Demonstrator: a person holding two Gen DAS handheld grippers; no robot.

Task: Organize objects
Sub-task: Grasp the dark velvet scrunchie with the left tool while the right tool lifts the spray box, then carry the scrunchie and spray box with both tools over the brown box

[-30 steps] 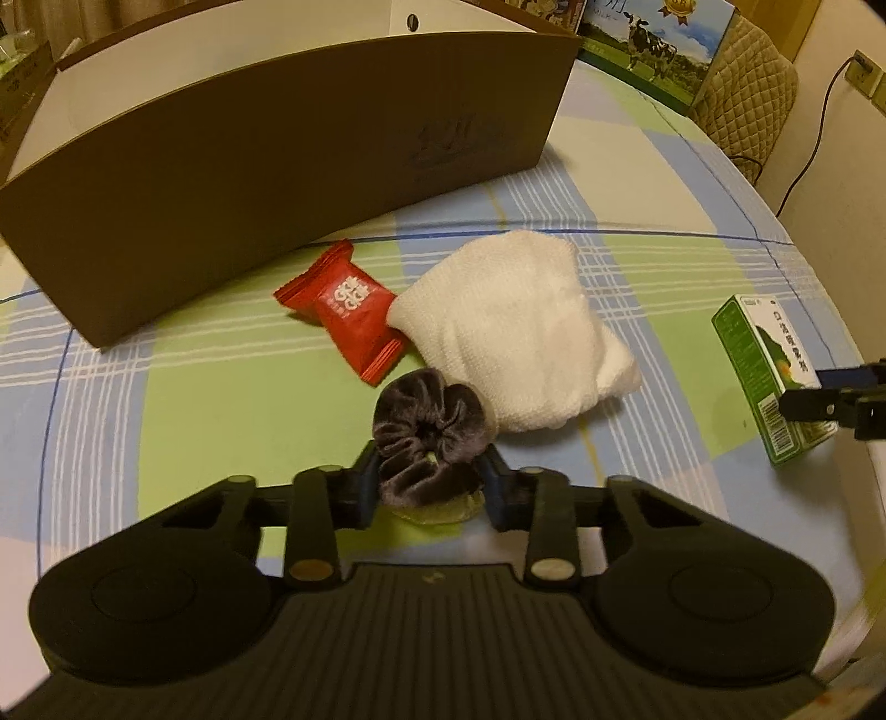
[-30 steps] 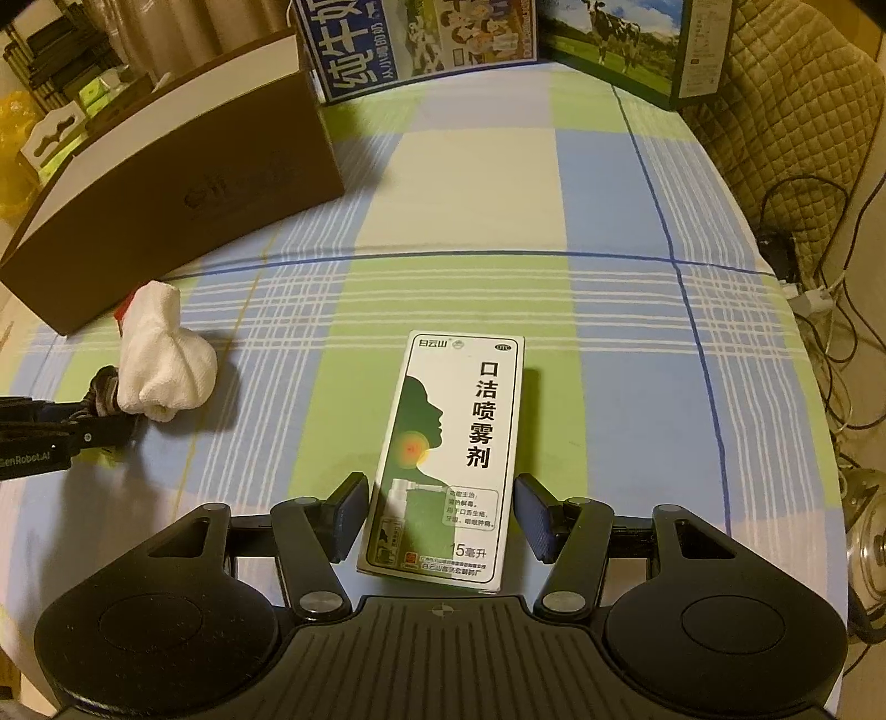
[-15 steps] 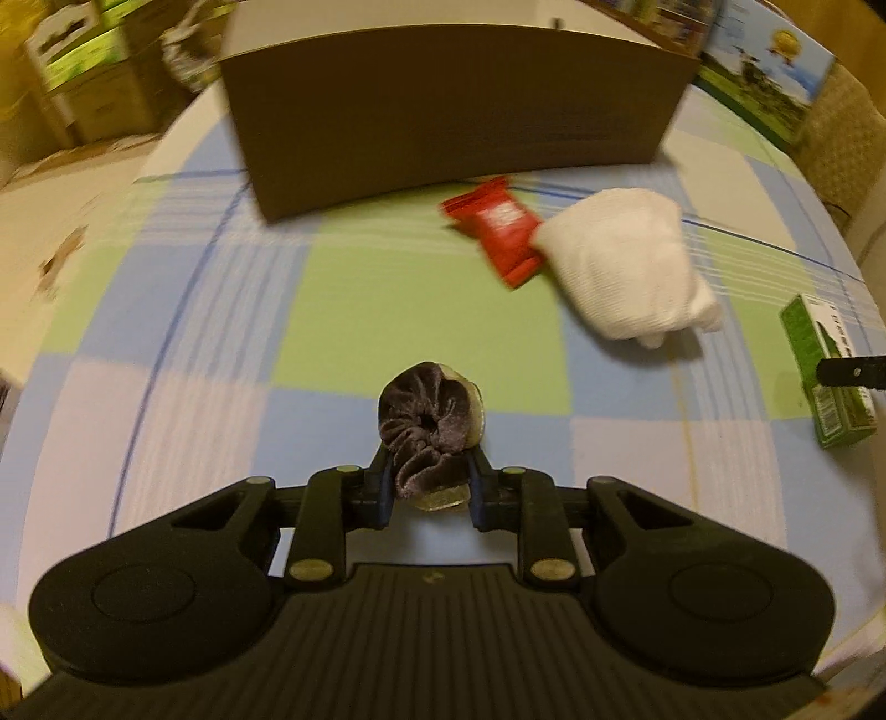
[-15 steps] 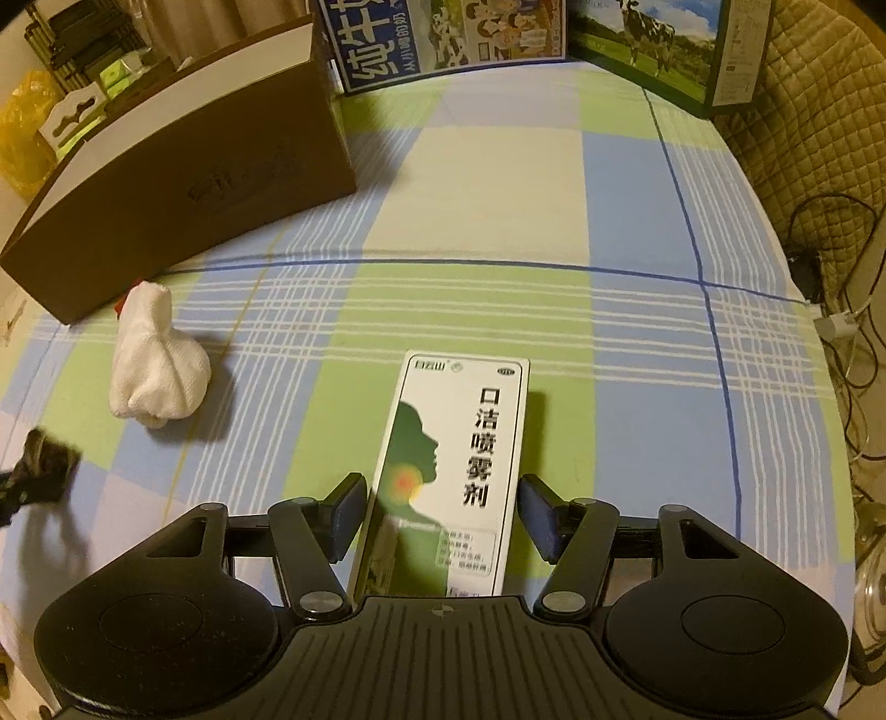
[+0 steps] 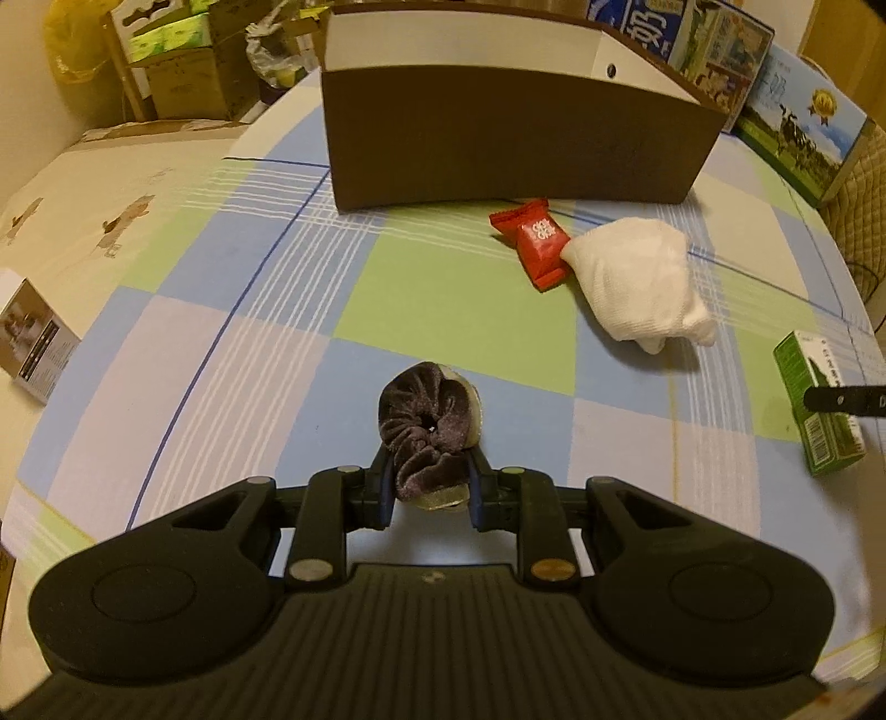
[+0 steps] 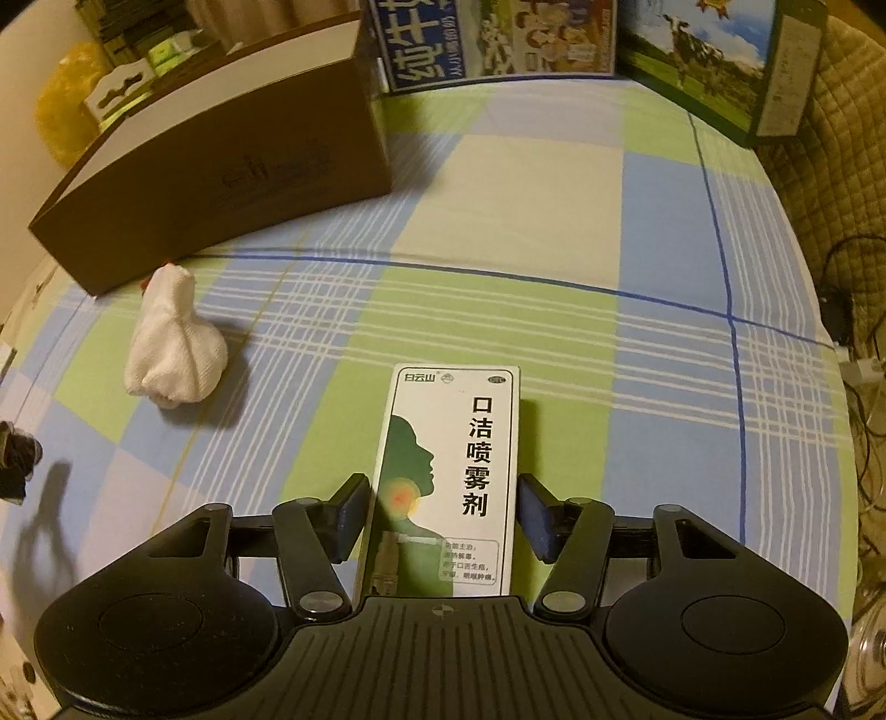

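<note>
My left gripper (image 5: pixel 431 482) is shut on a dark velvet scrunchie (image 5: pixel 429 421), held above the checked tablecloth (image 5: pixel 454 299). Further ahead lie a red candy packet (image 5: pixel 534 243) and a white rolled cloth (image 5: pixel 637 282), in front of a brown open box (image 5: pixel 509 144). My right gripper (image 6: pixel 443 498) is open, one finger on each side of a white-and-green spray box (image 6: pixel 451 443) lying flat on the cloth. That spray box (image 5: pixel 819 410) shows at the right edge of the left wrist view. The scrunchie (image 6: pixel 16 448), white cloth (image 6: pixel 174 354) and brown box (image 6: pixel 221 183) appear to the left in the right wrist view.
Milk cartons (image 6: pixel 498 39) and a cow-print carton (image 6: pixel 714 55) stand along the table's far edge. A small box (image 5: pixel 33 338) sits off the table's left side. A quilted chair (image 6: pixel 830 138) and cables (image 6: pixel 853 332) are to the right.
My left gripper has closed on the scrunchie and carried it left and back, away from the white cloth. My right gripper has slid forward along the spray box.
</note>
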